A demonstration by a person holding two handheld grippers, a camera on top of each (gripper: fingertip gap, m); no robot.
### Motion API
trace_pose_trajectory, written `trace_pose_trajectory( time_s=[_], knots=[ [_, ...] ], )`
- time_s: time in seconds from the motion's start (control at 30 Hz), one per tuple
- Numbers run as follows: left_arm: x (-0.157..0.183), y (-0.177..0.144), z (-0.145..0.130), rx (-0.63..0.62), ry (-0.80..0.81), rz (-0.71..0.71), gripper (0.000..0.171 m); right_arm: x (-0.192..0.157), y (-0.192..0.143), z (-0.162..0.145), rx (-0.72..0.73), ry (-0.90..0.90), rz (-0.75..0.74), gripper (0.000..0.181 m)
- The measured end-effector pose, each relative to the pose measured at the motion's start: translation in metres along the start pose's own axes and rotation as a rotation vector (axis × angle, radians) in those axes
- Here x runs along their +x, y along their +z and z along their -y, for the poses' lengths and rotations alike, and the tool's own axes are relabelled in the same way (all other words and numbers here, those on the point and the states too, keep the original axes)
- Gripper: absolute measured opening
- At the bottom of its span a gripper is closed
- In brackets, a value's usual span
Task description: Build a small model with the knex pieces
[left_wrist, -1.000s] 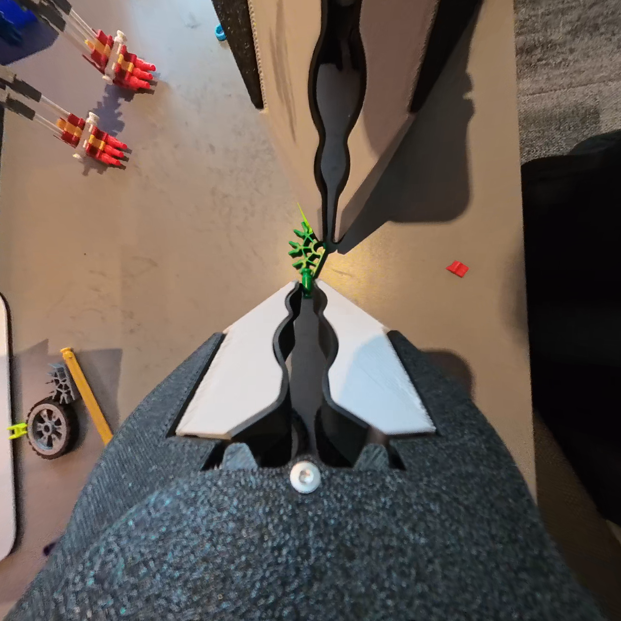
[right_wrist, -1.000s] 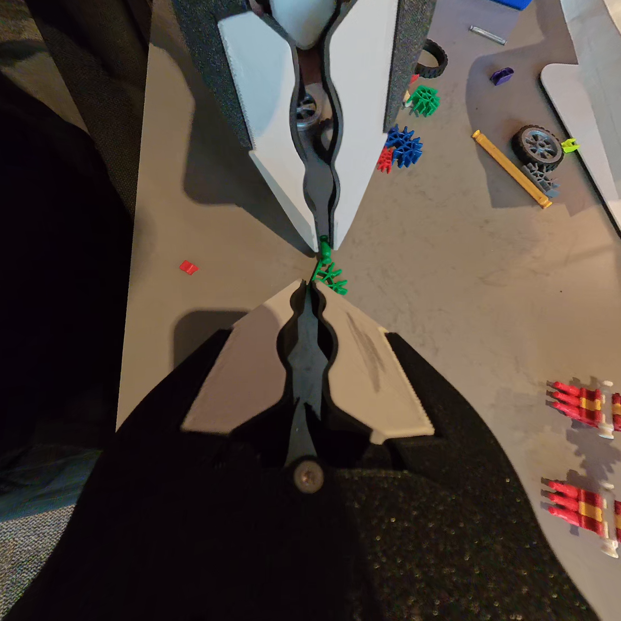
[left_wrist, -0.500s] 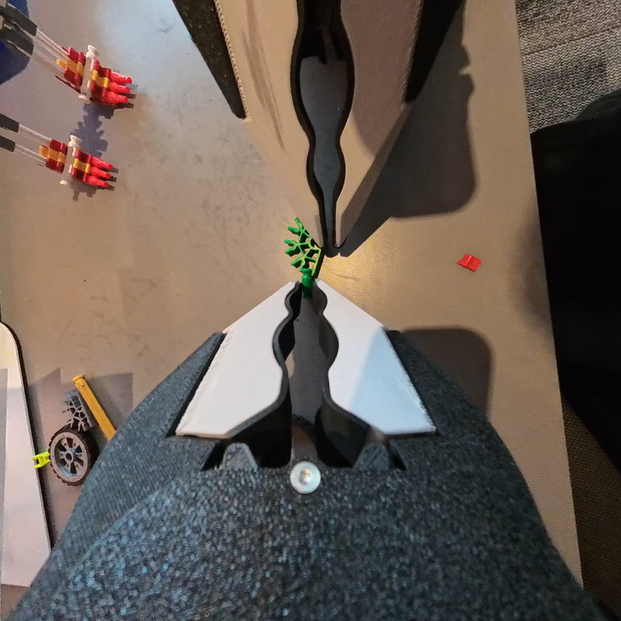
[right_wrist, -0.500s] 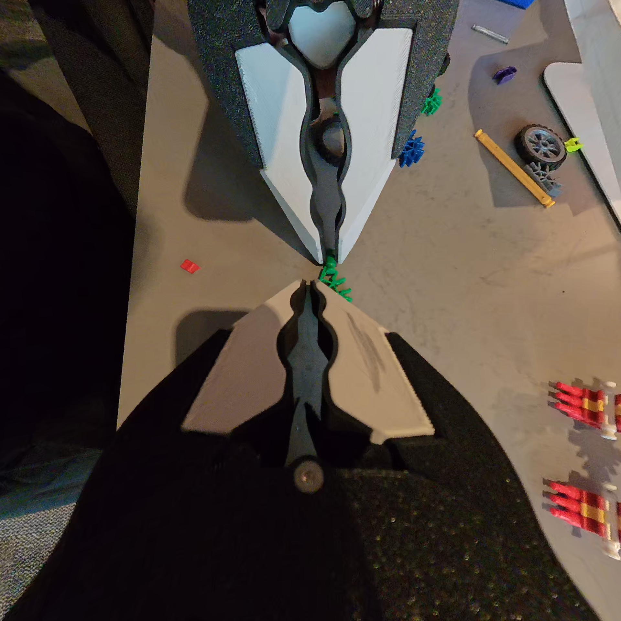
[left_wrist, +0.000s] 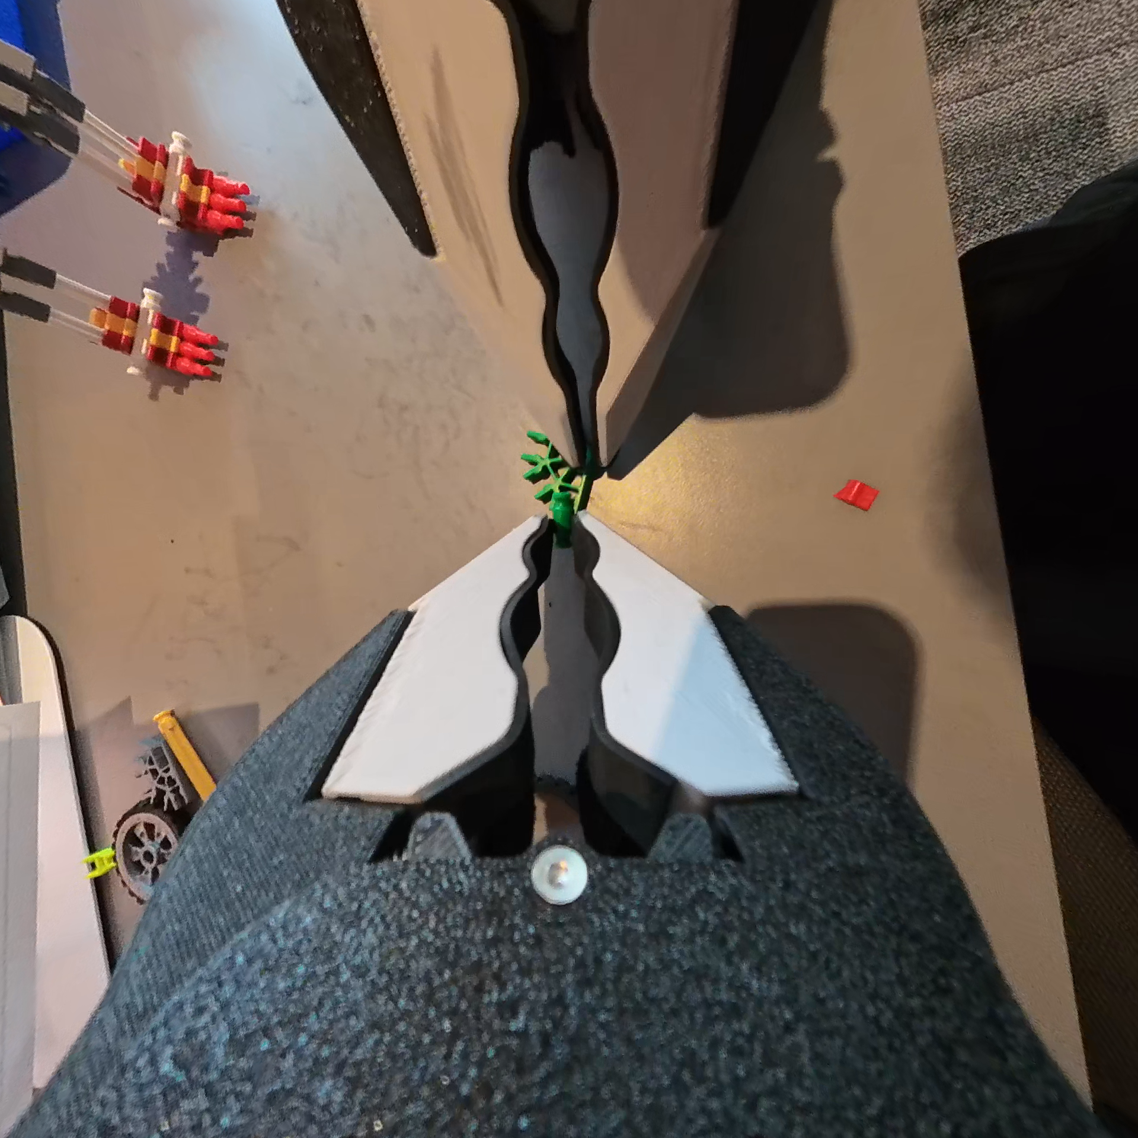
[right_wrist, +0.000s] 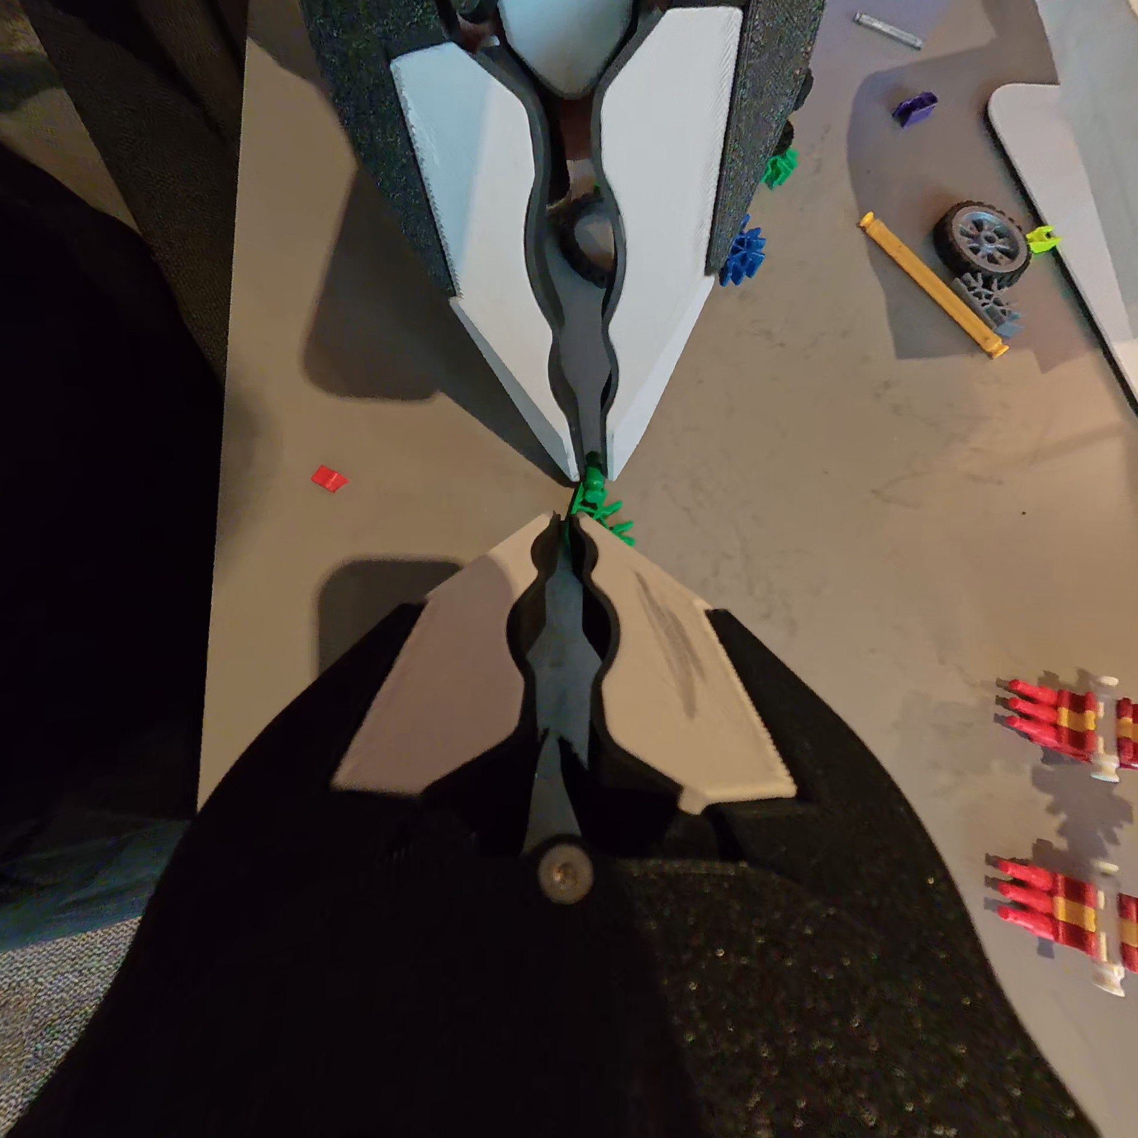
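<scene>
Writing shows nowhere. Left gripper (left_wrist: 561, 534) pinches a short green rod (left_wrist: 561, 514) pointing at the right gripper (left_wrist: 588, 459), which pinches a green spiky connector (left_wrist: 545, 467).

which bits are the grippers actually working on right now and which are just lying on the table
In hand:
left gripper shut on green rod
right gripper shut on green connector

Lying about:
red chip
yellow rod
wheel
blue connector
</scene>
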State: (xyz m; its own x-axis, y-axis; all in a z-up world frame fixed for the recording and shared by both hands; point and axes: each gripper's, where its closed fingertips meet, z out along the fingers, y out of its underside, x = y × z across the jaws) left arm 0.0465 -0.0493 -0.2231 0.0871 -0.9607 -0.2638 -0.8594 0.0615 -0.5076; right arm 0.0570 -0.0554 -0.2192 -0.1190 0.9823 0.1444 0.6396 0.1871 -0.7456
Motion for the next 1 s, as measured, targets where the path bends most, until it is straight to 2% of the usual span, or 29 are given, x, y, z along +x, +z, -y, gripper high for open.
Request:
trace_pose_trajectory(
  time_s=[0.57,1.0],
  knots=[
    [-0.004,0.002,0.001,-0.046,0.068,0.002,0.006,0.010,0.000,0.006,0.034,0.011,-0.049,0.003],
    [-0.006,0.004,0.002,-0.066,0.142,-0.002,0.006,0.012,0.000,0.000,-0.004,-0.001,-0.075,0.007]
  ],
)
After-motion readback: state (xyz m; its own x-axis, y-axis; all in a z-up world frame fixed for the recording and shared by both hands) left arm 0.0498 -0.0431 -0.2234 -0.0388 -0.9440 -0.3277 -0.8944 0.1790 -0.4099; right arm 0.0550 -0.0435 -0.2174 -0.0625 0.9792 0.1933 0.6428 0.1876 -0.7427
